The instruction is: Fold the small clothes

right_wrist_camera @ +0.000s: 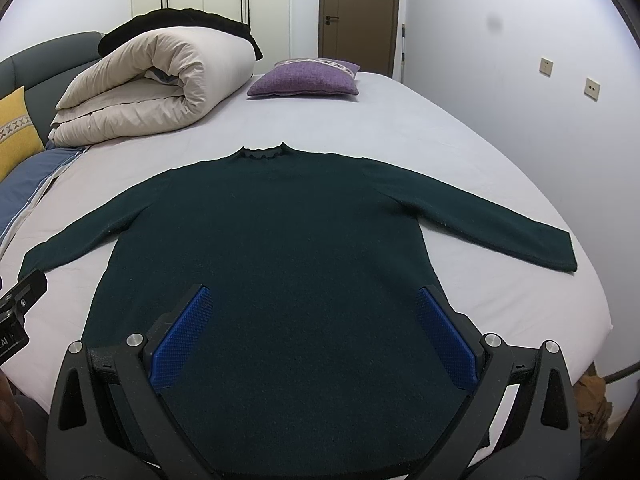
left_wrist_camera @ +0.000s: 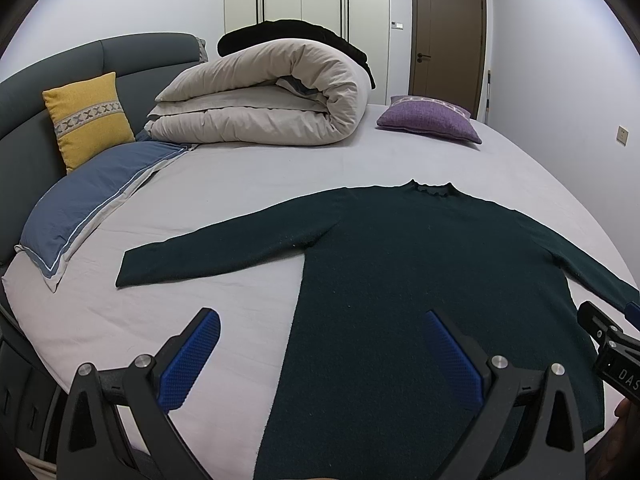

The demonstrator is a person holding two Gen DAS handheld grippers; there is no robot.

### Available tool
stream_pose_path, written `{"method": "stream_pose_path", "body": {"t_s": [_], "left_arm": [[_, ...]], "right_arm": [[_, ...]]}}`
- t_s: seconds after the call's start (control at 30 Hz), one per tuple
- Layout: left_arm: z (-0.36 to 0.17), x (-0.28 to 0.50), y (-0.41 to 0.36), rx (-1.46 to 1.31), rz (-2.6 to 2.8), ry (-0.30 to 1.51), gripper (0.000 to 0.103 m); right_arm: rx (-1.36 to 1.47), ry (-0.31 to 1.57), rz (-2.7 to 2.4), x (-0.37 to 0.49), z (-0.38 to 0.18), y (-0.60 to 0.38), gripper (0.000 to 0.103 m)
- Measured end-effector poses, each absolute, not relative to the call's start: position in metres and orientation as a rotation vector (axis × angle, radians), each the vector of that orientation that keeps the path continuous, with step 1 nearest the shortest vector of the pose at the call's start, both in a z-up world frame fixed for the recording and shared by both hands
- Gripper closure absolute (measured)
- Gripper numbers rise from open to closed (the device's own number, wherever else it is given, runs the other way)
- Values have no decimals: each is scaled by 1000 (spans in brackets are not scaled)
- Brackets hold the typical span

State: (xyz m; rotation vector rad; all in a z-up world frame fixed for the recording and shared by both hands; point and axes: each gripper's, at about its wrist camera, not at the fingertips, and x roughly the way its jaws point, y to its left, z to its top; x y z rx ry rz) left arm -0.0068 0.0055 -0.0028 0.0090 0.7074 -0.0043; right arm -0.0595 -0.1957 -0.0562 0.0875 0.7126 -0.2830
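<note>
A dark green knitted sweater [right_wrist_camera: 280, 240] lies flat on the bed [right_wrist_camera: 400, 128], collar [right_wrist_camera: 262, 151] toward twelve o'clock and hem toward six, both sleeves spread wide; in the right wrist view the right sleeve [right_wrist_camera: 500, 224] runs out to three o'clock and the left sleeve [left_wrist_camera: 208, 248] reaches nine o'clock in the left wrist view. The left gripper [left_wrist_camera: 320, 356] hovers above the hem's left edge, jaws spread wide, holding nothing; the right gripper [right_wrist_camera: 314, 332] hangs over the lower body, likewise wide apart and empty.

The knit looks soft, light and limp; it should drape and sag rather than hold shape, and its fuzzy surface probably grips the blue pads well; a cuff or shoulder seam seems the sensible place to pinch, taking only the top layer's edge so the sheet stays down.

The sheet is pale grey, smooth, slightly yielding; a rolled beige duvet [left_wrist_camera: 260, 96] sits at eleven o'clock with something black on top, a purple cushion [right_wrist_camera: 304, 80] at twelve, a yellow cushion [left_wrist_camera: 88, 120] and blue pillow [left_wrist_camera: 88, 204] at ten against a dark headboard; behind stand white wardrobes and a brown door [left_wrist_camera: 448, 40].
</note>
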Motion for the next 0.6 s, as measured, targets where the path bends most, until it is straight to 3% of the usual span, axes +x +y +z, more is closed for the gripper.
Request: {"method": "stream_pose_path", "body": {"t_s": [0.6], "left_arm": [[-3,-5,6,8,-2,707,0]], "right_arm": [[85,718,-283,-59,-54,-193,0]]}}
